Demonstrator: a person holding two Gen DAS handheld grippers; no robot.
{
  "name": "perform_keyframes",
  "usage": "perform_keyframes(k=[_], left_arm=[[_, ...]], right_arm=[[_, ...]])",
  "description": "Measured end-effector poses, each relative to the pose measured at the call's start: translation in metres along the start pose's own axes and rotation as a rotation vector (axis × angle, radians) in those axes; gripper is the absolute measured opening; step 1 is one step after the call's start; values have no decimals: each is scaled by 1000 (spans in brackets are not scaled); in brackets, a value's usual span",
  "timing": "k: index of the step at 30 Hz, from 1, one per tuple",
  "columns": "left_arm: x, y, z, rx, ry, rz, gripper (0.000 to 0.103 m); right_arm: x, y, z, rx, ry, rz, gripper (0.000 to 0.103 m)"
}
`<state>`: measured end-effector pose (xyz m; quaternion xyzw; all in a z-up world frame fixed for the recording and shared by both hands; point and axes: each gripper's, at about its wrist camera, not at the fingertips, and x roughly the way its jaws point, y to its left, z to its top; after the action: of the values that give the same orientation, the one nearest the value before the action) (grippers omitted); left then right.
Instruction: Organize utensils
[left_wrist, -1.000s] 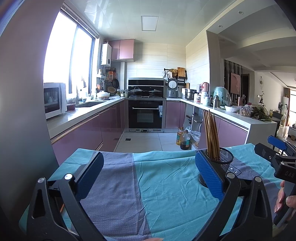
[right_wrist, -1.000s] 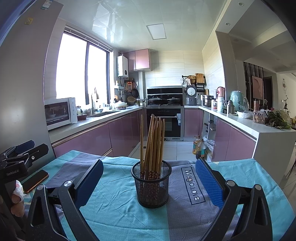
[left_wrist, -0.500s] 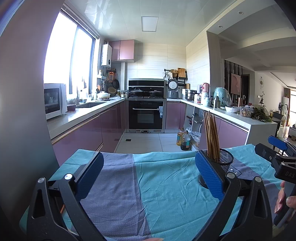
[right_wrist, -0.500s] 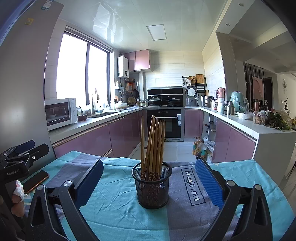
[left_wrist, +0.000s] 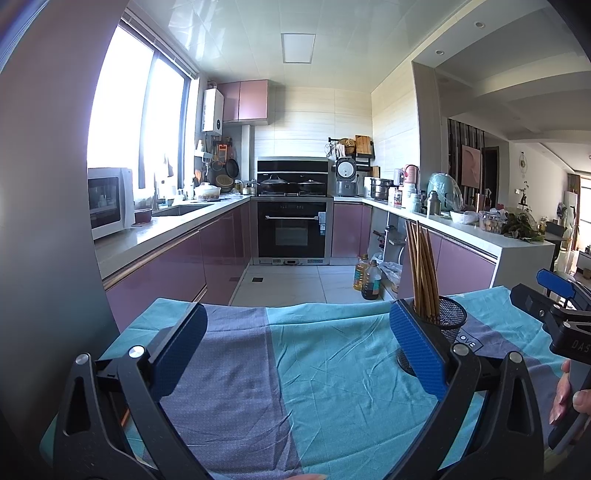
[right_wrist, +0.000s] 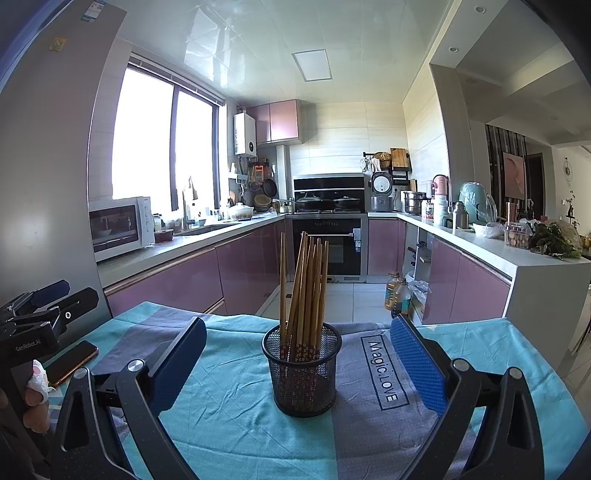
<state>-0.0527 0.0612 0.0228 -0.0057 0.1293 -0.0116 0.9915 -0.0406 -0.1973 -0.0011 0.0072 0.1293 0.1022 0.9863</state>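
Wooden chopsticks (right_wrist: 303, 295): about nine | mesh holder (right_wrist: 302, 373): one | both grippers' jaws apart

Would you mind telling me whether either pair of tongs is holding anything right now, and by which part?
Nothing is held. The left tongs and right tongs are both open; the chopsticks stand untouched in the mesh holder.

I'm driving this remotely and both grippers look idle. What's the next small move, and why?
Probably ease the right gripper forward and up toward the chopsticks. It is open and lined up with the mesh holder, where they stand bunched upright. The left gripper, also open, faces only bare tablecloth, the holder off to its right.
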Motion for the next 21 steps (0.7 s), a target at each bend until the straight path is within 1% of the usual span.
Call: perform_keyframes(k=[21], left_arm=[[0,0,0,2,-1,0,97]], right_arm=[[-1,-1,1,2,-4,1,97]])
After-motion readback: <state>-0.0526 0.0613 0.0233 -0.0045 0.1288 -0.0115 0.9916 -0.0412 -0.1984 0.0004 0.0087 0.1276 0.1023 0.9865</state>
